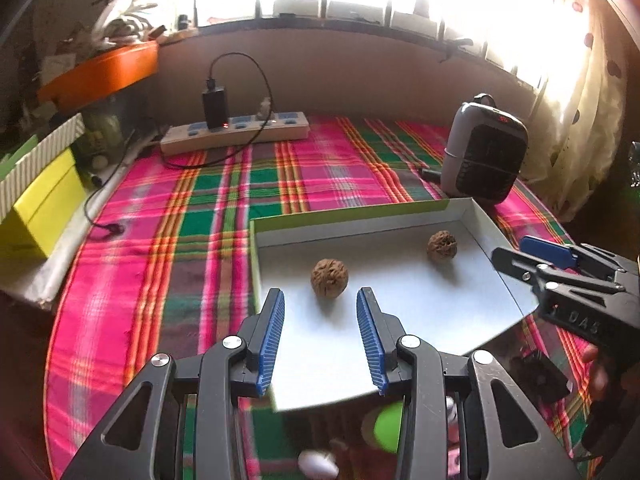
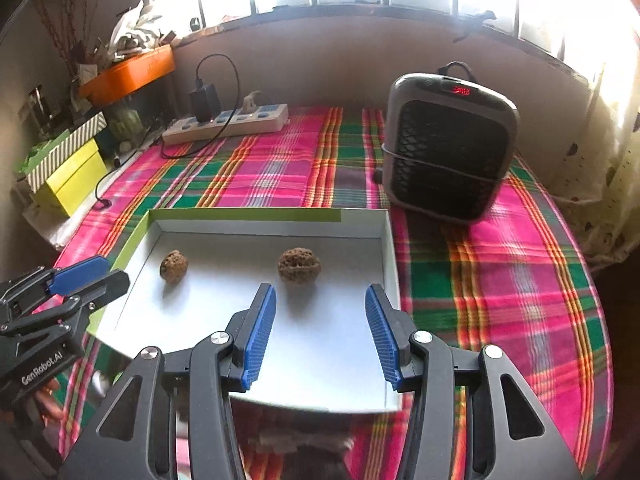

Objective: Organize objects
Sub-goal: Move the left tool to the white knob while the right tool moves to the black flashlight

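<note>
A shallow white box with a green rim (image 1: 360, 214) (image 2: 244, 215) lies on the plaid cloth and holds two brown walnuts. My left gripper (image 1: 320, 300) hovers open above the box. The nearer walnut (image 1: 329, 279) sits just beyond its blue fingertips, untouched. The second walnut (image 1: 441, 245) rests near the box's far right corner. My right gripper (image 2: 320, 296) is also open over the box, with one walnut (image 2: 299, 264) just ahead of its left finger and the other walnut (image 2: 173, 266) further left. Each gripper shows in the other's view, the right gripper (image 1: 520, 250) and the left gripper (image 2: 110, 274). Neither holds anything.
A grey fan heater (image 2: 448, 144) stands behind the box on the right. A power strip (image 1: 236, 132) with a charger lies at the back. Yellow boxes (image 1: 40, 208) and an orange tray (image 1: 104, 72) crowd the left. A green object (image 1: 390, 426) and a white one (image 1: 318, 464) lie near the front edge.
</note>
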`<state>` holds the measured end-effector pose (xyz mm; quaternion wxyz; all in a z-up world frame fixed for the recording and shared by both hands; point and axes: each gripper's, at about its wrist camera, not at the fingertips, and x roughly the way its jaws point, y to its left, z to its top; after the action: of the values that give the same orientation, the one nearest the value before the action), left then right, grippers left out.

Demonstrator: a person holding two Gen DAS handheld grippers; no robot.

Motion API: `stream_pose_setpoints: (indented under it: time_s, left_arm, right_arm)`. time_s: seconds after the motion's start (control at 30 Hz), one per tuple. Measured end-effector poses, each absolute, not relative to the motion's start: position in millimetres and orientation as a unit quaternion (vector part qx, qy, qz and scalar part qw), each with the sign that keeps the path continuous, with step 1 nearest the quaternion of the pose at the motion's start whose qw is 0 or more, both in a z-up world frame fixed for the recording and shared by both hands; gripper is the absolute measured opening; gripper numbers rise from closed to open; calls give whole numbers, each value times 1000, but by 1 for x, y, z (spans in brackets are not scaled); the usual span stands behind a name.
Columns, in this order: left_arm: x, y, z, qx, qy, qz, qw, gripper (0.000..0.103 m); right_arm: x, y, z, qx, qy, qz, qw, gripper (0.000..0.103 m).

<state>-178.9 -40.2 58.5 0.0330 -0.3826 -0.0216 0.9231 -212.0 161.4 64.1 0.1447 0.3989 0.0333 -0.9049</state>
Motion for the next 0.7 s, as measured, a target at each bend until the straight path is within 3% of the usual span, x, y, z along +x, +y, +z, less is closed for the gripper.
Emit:
stream_pose_setpoints:
  time_s: [0.7]
  left_arm:
    - [-108,-70,42,-382,-55,922,27,40]
  right_arm:
    - [-139,206,61,378,18,-917,129,48]
